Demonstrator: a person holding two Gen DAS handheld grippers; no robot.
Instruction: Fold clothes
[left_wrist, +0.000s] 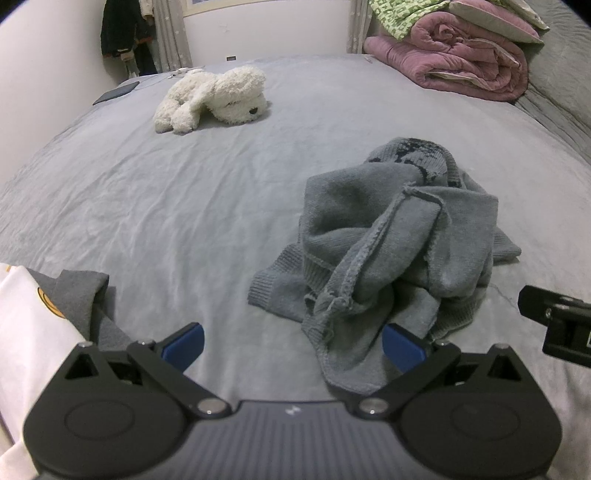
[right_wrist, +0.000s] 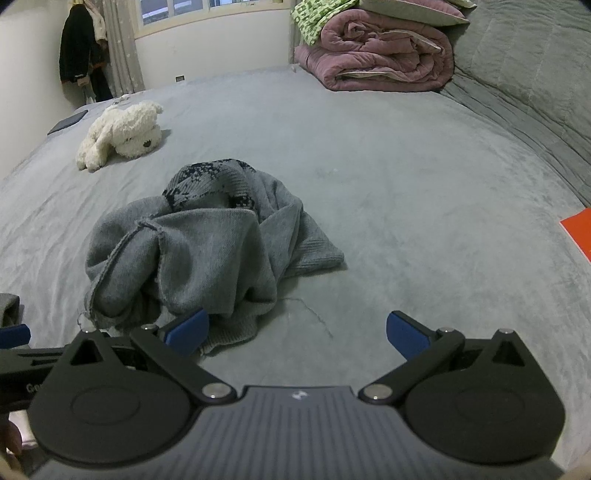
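Observation:
A crumpled grey knit sweater (left_wrist: 399, 236) (right_wrist: 207, 243) with a dark patterned patch lies in a heap on the grey bed (left_wrist: 184, 206) (right_wrist: 406, 221). My left gripper (left_wrist: 293, 345) is open just short of its near hem, the right blue fingertip (left_wrist: 402, 347) close to the cloth. My right gripper (right_wrist: 297, 334) is also open, its left fingertip (right_wrist: 188, 330) at the sweater's near edge, with bare sheet between the jaws. Neither holds anything. The right gripper's black body (left_wrist: 557, 321) shows at the left wrist view's right edge.
A white plush dog (left_wrist: 214, 99) (right_wrist: 122, 134) lies at the far left. Folded pink quilts (left_wrist: 469, 62) (right_wrist: 384, 55) and pillows stack at the back right. A white and grey garment (left_wrist: 44, 332) lies at the near left. An orange item (right_wrist: 580, 232) sits at the right edge.

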